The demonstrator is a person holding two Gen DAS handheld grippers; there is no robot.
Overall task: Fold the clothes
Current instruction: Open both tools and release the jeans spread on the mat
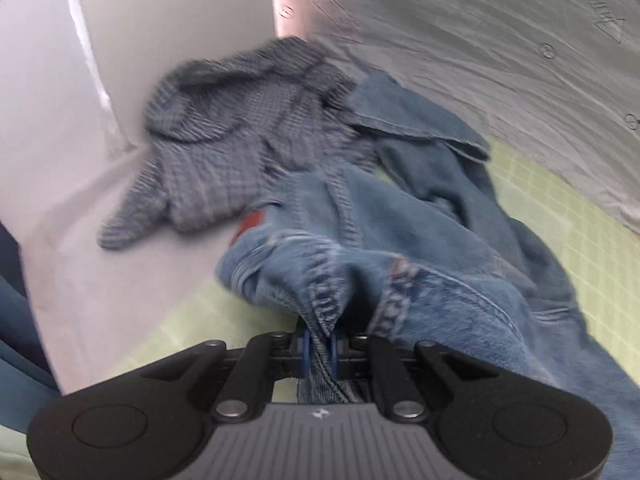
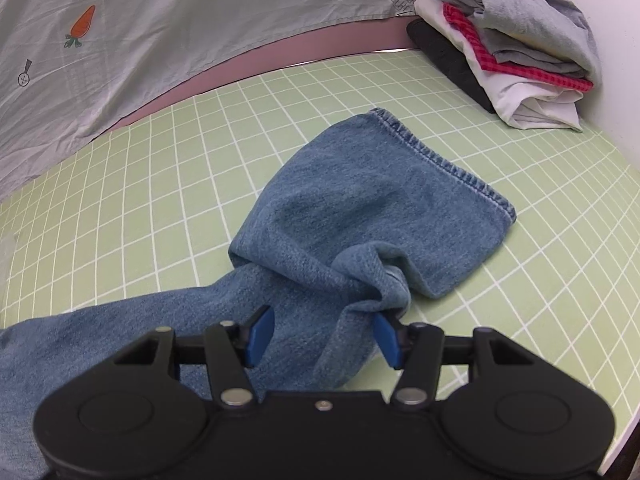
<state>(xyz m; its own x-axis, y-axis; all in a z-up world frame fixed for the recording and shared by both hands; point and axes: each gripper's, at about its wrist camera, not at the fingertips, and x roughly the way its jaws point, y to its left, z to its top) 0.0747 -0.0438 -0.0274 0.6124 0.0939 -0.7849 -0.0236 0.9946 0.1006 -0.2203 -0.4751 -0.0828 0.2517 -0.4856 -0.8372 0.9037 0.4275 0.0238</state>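
Denim jeans [image 1: 400,240] are lying on the green grid mat [image 1: 560,216] beside a checked shirt [image 1: 224,140], left gripper [image 1: 319,350] clamping their stitched seam | jeans leg reaching mid-mat toward the far-right corner's folded pile [image 2: 508,48], right gripper [image 2: 324,336] standing open astride it

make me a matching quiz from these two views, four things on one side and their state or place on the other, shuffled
Things:
1. left tool
2. right tool
3. checked shirt
4. folded pile

States or places:
A. crumpled beside the jeans, near the white wall
B. stacked at the far corner of the green grid mat
C. shut on a seam of the jeans
D. open, a twisted jeans leg between its blue pads

Pairs: 1-C, 2-D, 3-A, 4-B
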